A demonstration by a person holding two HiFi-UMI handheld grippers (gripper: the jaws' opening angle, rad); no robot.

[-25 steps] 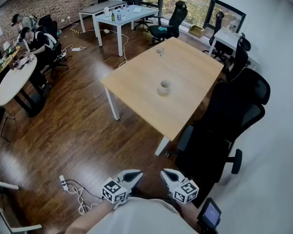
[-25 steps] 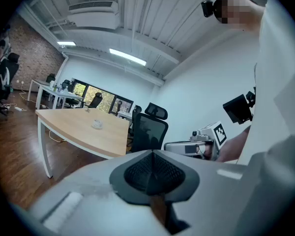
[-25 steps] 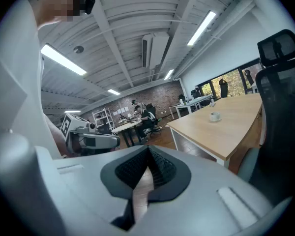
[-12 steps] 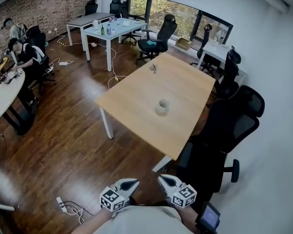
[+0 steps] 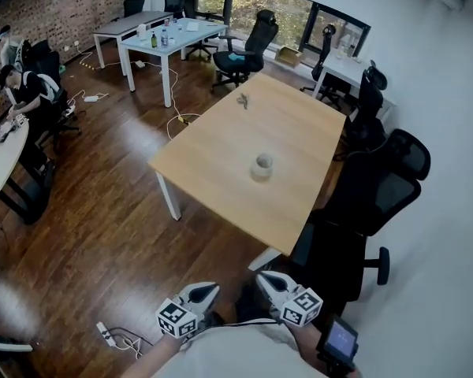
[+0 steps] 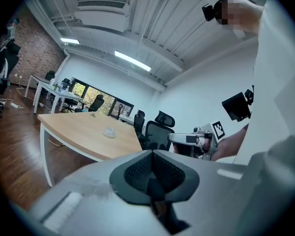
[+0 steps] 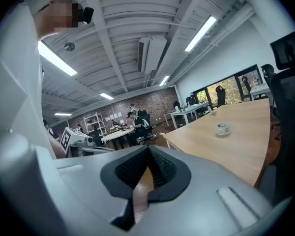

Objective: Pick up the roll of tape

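Note:
The roll of tape (image 5: 262,166) is a small pale ring lying flat near the middle of the light wooden table (image 5: 213,160). It shows far off in the left gripper view (image 6: 109,131) and in the right gripper view (image 7: 222,128). Both grippers hang close to the person's body at the bottom of the head view, over the wooden floor and well short of the table. My left gripper (image 5: 208,289) (image 6: 151,154) is shut with nothing in it. The jaws of my right gripper (image 5: 262,277) (image 7: 148,151) also stand together, empty.
Black office chairs (image 5: 378,187) stand along the table's right side, the nearest beside its front corner. A small dark object (image 5: 242,100) lies at the table's far end. A power strip with cables (image 5: 106,333) lies on the floor at lower left. People sit at a round table (image 5: 0,144) far left.
The person and both grippers have moved towards the table, and the tape sits lower in the head view. Both grippers stay shut and empty.

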